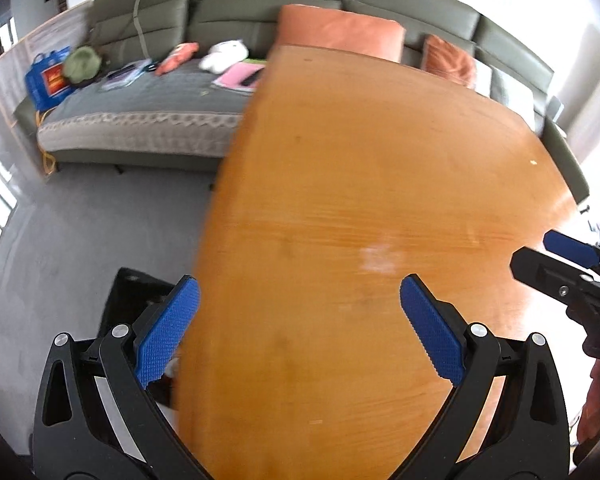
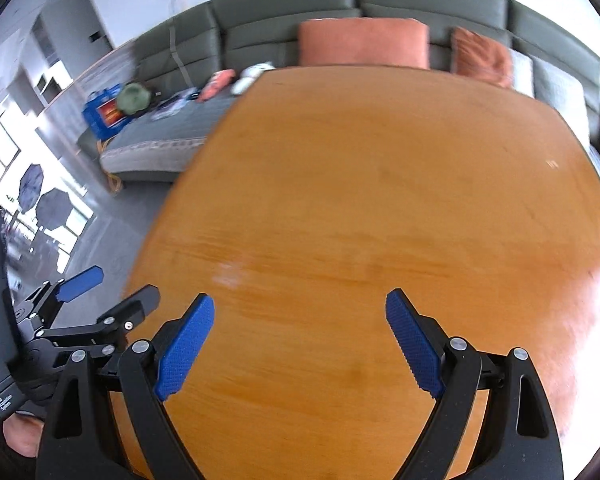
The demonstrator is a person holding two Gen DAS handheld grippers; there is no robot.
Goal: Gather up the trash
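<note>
My left gripper (image 1: 300,300) is open and empty, held above the left edge of an orange wooden table (image 1: 360,200). My right gripper (image 2: 300,316) is open and empty above the same table (image 2: 380,200). Each gripper shows in the other's view: the right one (image 1: 556,264) at the right edge, the left one (image 2: 100,292) at the lower left. A small pale speck (image 1: 533,163) lies near the table's far right; it also shows in the right wrist view (image 2: 552,164). A dark bin-like object (image 1: 136,300) sits on the floor under the left fingers, partly hidden.
A grey-green sofa (image 1: 160,96) stands behind the table with orange cushions (image 1: 340,32), a white plush toy (image 1: 224,54), a pink book (image 1: 240,76) and a blue bag (image 1: 46,76). Grey floor (image 1: 80,220) lies left of the table.
</note>
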